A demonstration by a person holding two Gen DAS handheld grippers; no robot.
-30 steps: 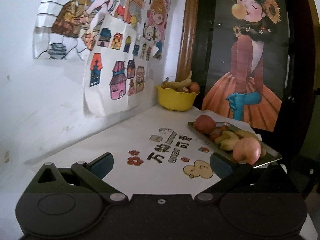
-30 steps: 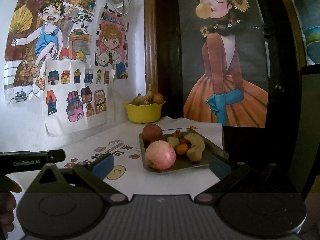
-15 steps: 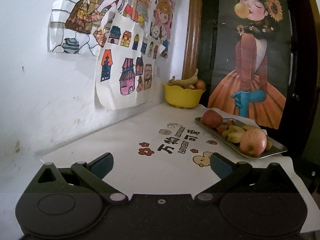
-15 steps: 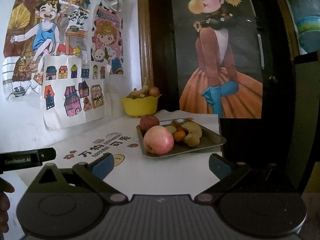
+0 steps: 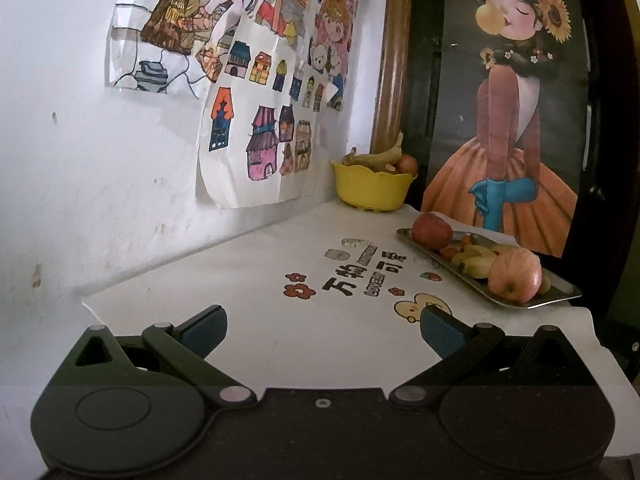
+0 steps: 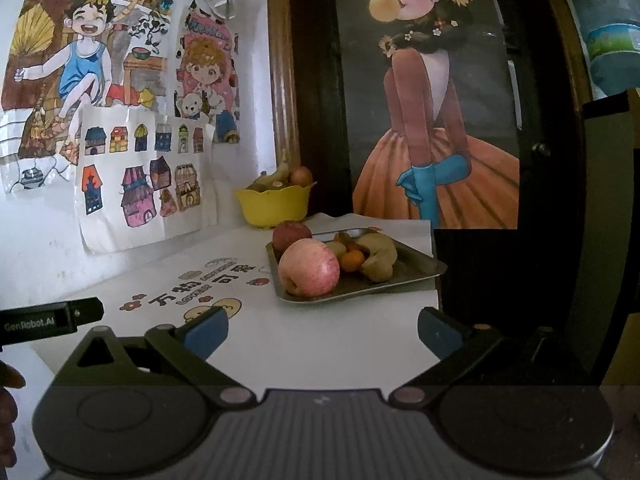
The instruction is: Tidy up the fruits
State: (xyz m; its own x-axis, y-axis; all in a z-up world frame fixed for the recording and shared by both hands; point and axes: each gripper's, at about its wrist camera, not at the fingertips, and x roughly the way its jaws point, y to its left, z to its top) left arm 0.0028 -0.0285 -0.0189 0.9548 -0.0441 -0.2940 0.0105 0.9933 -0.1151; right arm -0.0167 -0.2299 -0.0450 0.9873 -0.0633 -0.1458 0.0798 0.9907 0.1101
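Right now I see the metal tray point(image 6: 416, 270) of fruit at the worktop's point(image 6: 320, 332) right edge, long axis running away toward the scalloped yellow bowl point(image 6: 272, 206) — a smooth pink apple point(image 6: 309, 267) at its near end. Both my left gripper point(image 5: 320, 322) and right gripper point(image 6: 322, 326) are spread wide, holding nothing.

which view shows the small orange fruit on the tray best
The right wrist view: the small orange fruit sits in plain sight between the pink apple and the banana. In the left wrist view it is mostly hidden among the other fruit.
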